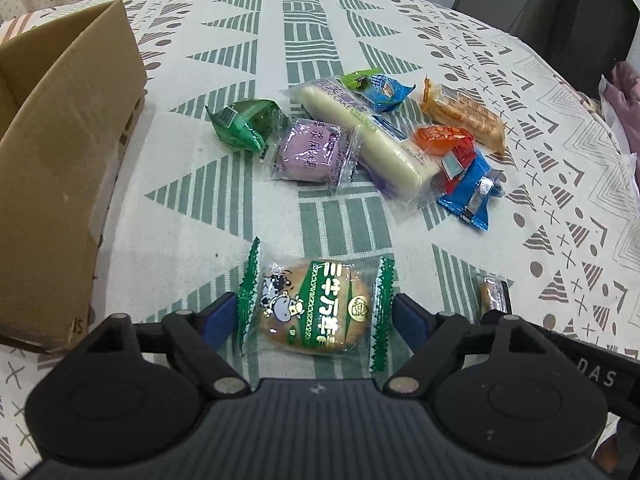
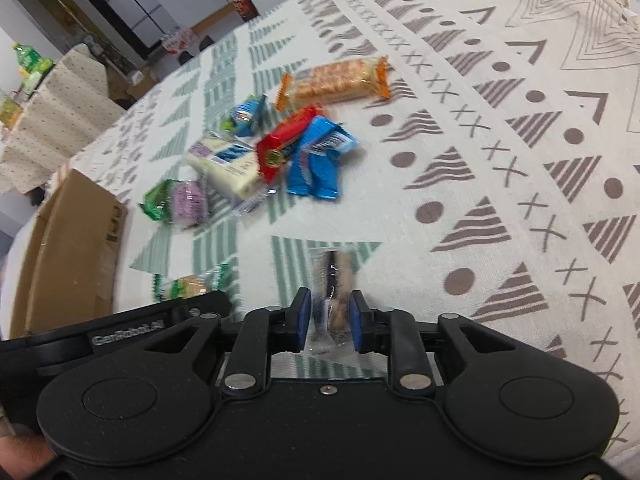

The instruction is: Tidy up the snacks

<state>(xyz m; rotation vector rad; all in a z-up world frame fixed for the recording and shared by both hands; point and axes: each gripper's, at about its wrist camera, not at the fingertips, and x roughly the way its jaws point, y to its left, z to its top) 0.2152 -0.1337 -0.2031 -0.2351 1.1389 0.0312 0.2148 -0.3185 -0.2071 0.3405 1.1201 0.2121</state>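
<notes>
Straddling a green-wrapped round biscuit with a cow on its pack (image 1: 316, 308), the left hand-held gripper (image 1: 316, 320) has its blue pads wide apart on either side, not yet touching the wrapper; the pick-up step looks to be in hand, and the next move calls for closing on the pack and carrying it left to the cardboard box (image 1: 68, 160). Just to the right, the right hand-held gripper (image 2: 330, 322) has its pads narrowed around a small clear-wrapped snack (image 2: 334, 292), though blur hides whether they actually pinch it. Farther across the patterned worktop (image 1: 540, 200) lies the remaining heap: green packet, purple mochi (image 1: 310, 152), long white cake, orange cracker pack (image 1: 464, 114), red and blue packets. What can be seen of the box's inside shows nothing in it.
</notes>
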